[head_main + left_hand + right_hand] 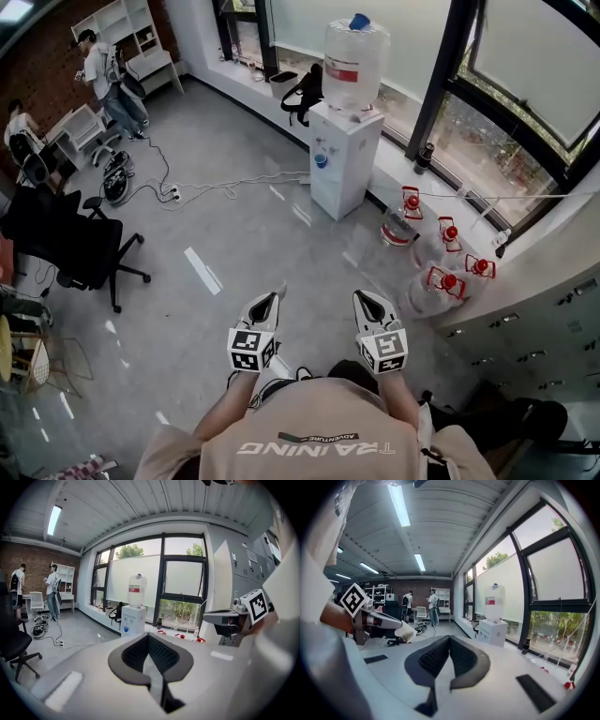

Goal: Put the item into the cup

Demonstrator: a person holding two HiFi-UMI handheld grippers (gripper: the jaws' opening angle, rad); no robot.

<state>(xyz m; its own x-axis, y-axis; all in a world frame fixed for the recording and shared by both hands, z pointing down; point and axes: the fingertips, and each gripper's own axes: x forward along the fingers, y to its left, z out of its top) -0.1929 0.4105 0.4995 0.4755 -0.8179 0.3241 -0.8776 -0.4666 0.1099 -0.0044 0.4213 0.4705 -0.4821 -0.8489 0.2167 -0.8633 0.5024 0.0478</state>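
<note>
Left gripper (272,296) and right gripper (362,298), both clenched on nothing, hang side by side above the floor (216,216). The person's shirt (319,431) hides whatever lies beneath them.

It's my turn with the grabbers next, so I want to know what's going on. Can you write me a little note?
Left gripper: jaws together, nothing held, out in front above the floor.
Right gripper: the same, beside it.
Cup and item: not in any view. Ahead are only a water dispenser and an office chair.
Done: nothing that shows.
Left: find the item and cup, pick up the item, put it into the cup.
</note>
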